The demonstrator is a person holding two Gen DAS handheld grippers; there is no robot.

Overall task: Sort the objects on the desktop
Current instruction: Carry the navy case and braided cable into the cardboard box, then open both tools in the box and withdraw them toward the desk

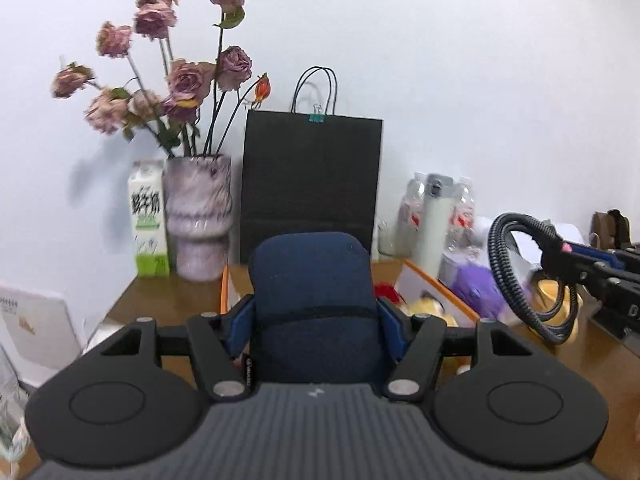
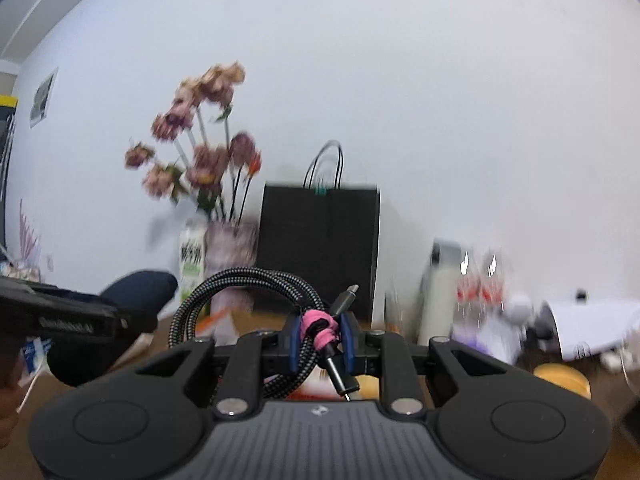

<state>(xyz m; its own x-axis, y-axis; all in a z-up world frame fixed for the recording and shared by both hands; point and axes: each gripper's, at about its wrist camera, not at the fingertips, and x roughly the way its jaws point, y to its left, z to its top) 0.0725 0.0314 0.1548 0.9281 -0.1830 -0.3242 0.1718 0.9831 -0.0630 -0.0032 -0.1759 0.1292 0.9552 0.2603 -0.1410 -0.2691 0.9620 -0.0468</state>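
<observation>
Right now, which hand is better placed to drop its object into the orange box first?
Probably left. The left gripper holds the blue case directly before the orange box; the right gripper holds the cable further right.

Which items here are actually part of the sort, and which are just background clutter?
In play:
- navy pouch, clamped in the left gripper
- coiled braided cable with pink tie, clamped in the right gripper
- orange-edged box, a likely bin

Lying about:
- vase of dried roses
- milk carton
- black paper bag
- white flask
</observation>
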